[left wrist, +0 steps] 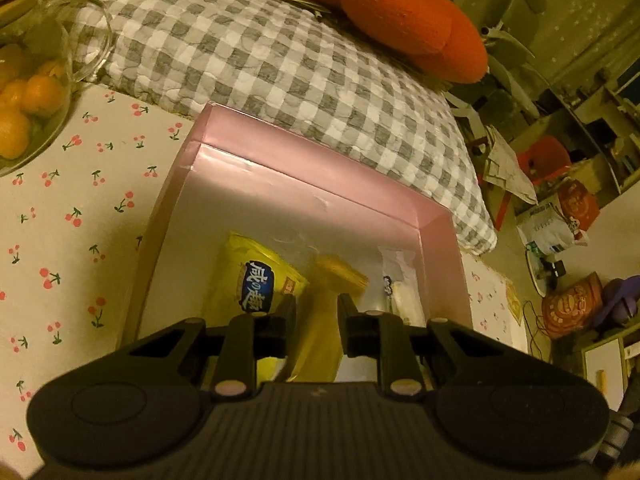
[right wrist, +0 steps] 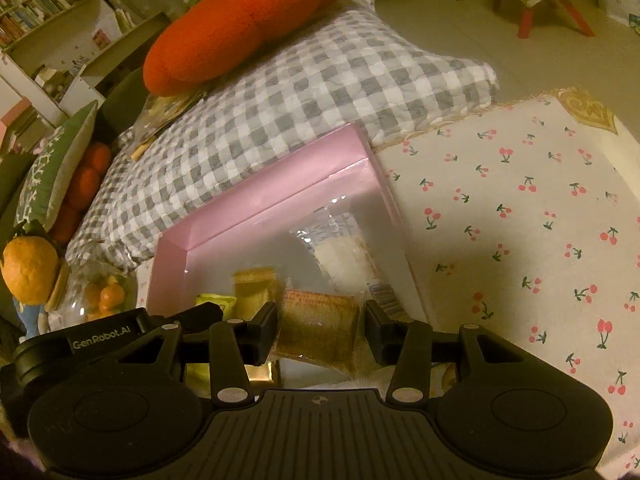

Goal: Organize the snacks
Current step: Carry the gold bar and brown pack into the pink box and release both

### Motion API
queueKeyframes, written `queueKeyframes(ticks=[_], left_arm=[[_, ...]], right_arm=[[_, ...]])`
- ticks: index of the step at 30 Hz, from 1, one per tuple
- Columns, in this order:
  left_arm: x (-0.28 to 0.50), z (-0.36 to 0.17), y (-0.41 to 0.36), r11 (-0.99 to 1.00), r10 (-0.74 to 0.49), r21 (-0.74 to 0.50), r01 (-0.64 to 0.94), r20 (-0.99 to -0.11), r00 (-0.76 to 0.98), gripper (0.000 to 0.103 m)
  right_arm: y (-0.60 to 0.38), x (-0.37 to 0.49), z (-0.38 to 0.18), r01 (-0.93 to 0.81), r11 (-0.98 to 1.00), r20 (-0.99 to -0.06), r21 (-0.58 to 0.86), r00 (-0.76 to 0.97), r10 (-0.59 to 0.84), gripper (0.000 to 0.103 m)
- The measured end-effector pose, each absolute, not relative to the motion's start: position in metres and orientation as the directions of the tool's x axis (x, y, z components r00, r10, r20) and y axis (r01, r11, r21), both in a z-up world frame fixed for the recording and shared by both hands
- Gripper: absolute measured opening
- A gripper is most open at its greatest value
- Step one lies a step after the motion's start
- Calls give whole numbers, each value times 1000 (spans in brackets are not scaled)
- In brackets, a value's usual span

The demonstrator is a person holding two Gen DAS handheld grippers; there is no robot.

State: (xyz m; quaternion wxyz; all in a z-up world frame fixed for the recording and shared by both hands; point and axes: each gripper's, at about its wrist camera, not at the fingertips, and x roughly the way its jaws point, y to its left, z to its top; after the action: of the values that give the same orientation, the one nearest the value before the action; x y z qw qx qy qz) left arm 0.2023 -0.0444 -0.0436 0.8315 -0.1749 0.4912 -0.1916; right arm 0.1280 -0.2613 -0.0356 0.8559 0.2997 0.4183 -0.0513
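A pink box (left wrist: 316,184) sits on the cherry-print cloth and holds several snack packs. In the left wrist view my left gripper (left wrist: 316,304) is shut on a gold snack packet (left wrist: 320,332) inside the box, beside a yellow packet with a blue label (left wrist: 256,280) and a clear-wrapped pale snack (left wrist: 400,288). In the right wrist view my right gripper (right wrist: 320,312) is shut on a brown biscuit pack (right wrist: 320,328) just over the pink box (right wrist: 256,208). A clear-wrapped pale snack (right wrist: 344,252) and a gold packet (right wrist: 254,288) lie in the box beyond it.
A glass jar of oranges (left wrist: 32,92) stands left of the box; it also shows in the right wrist view (right wrist: 100,292). A grey checked quilt (left wrist: 280,68) with an orange cushion (left wrist: 400,12) lies behind the box. Cherry-print cloth (right wrist: 520,220) spreads to the right.
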Motion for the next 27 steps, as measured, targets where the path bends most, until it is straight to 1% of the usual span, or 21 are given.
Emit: queueKeyframes(ticks=[4,7,8,9,10,11,12,13,15,20,22,24,27], left_arm=[[205,-48,-49,865,-490,-481,141,-751,442,19],[203,-48,-48,869,-484,-471,150,-752,446,24],[202,-48,-48,870,-483,-468,151,-751,451,25],[202,-47,-48,872,-479,-465,153,-750,456,28],[202,-46,-48,874,-476,-459,157,-750,458,31],[201,-45,-49,876,-475,-454,163,-751,460,37],[201,-43,-48,878,-472,-448,170,-750,463,42],[200,-42,-48,880,-469,-441,175,-750,466,44],[200,-40,-47,882,-467,-434,183,-751,467,52],[195,-35,-41,880,-471,-433,193,-749,466,60],[191,-32,-37,879,-474,-432,202,-747,467,65],[187,-27,-33,874,-483,-434,217,-741,467,72],[179,-20,-26,873,-487,-424,240,-737,470,79]], right_arm=[[-261,128,-36,337,817,-747,468,645,162,48],[-261,128,-37,333,819,-746,468,645,164,49],[-261,128,-37,333,819,-747,468,644,165,54],[-261,128,-37,338,817,-748,467,644,161,57],[-262,127,-36,345,814,-747,467,646,155,67],[-263,126,-36,348,810,-743,472,652,153,76],[-264,124,-35,349,807,-737,476,658,151,78],[-265,123,-34,350,805,-735,479,662,149,80],[-268,122,-32,353,803,-734,480,662,148,80],[-270,115,-23,348,805,-726,481,672,144,80],[-271,111,-19,346,809,-724,475,676,136,81],[-271,106,-13,339,813,-719,474,682,135,81],[-270,97,-5,323,820,-709,473,693,135,85]])
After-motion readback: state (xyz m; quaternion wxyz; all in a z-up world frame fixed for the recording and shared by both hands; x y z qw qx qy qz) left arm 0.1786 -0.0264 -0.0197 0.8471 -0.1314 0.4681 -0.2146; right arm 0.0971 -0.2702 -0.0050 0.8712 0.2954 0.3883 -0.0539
